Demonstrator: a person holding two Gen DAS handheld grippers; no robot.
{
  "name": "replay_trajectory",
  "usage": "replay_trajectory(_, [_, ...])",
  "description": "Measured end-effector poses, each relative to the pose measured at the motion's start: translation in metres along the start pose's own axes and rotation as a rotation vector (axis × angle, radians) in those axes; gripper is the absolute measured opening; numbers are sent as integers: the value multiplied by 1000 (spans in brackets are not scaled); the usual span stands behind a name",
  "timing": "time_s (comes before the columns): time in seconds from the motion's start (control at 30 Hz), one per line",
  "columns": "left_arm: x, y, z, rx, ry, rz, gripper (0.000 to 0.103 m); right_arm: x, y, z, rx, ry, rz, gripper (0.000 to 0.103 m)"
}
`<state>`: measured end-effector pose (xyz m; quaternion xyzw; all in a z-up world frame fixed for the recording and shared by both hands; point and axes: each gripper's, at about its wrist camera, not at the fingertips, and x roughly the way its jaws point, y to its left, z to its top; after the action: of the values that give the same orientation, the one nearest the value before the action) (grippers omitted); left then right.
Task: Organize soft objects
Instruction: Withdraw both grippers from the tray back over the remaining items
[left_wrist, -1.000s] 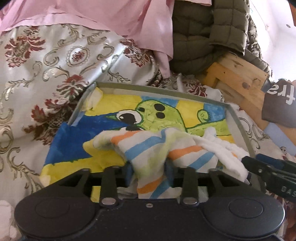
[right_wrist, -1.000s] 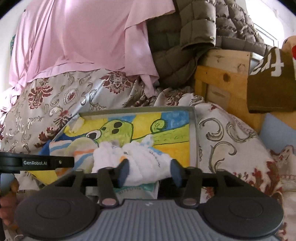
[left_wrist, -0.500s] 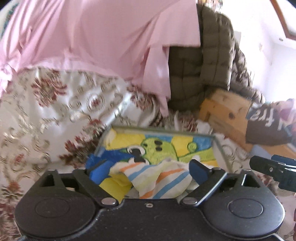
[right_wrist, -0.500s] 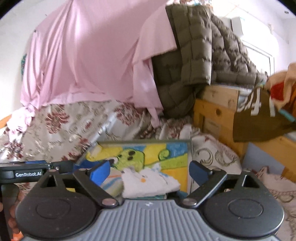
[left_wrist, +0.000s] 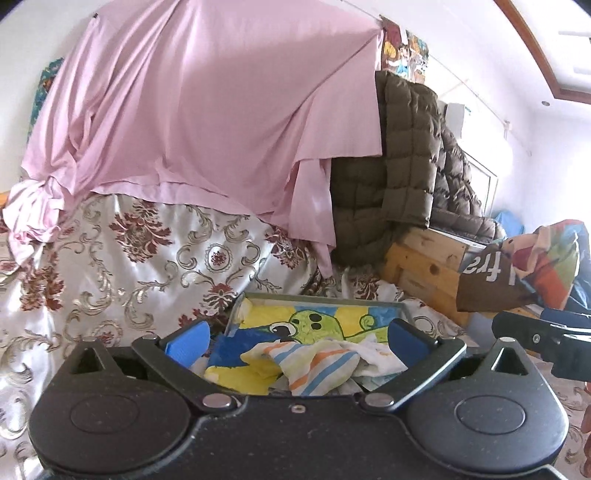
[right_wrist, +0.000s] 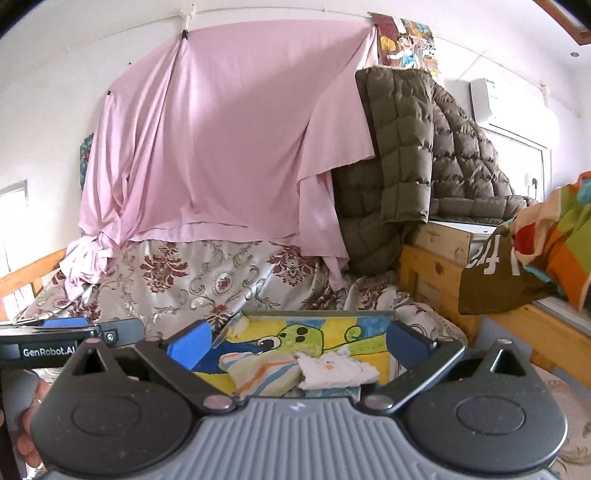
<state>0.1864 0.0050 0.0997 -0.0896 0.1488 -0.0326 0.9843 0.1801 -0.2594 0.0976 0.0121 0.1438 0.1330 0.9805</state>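
Note:
A tray (left_wrist: 317, 298) with a green cartoon picture lies on the floral bedspread. In it, a striped cloth (left_wrist: 317, 363) lies crumpled with a white cloth (left_wrist: 380, 356) to its right. My left gripper (left_wrist: 297, 334) hangs above and behind them, its jaws opening wide, nothing between the blue pads. In the right wrist view the same tray (right_wrist: 317, 314) holds the striped cloth (right_wrist: 258, 373) and the white cloth (right_wrist: 336, 371). My right gripper (right_wrist: 297, 339) is also opening wide and empty, clear of both cloths.
A pink sheet (right_wrist: 221, 147) hangs behind the bedspread (left_wrist: 147, 266). An olive quilted jacket (right_wrist: 406, 166) drapes over a wooden frame (right_wrist: 432, 266) at right. A brown lettered cloth (right_wrist: 491, 280) and a colourful cloth (right_wrist: 554, 240) lie on the frame. A hand (right_wrist: 29, 406) shows at lower left.
Both grippers let go of their cloths, opened wide and drew back and upward from the tray. The striped and white cloths now lie loose in the tray.

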Motion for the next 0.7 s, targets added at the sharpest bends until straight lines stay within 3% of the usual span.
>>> replay_trajectory(0.33, [-63, 5, -31, -10, 18, -35, 102, -49, 17, -41, 55, 36, 11, 103])
replay_trajectory(0.7, [-100, 13, -93, 77, 24, 31, 102, -84, 24, -108, 103, 41, 33, 103])
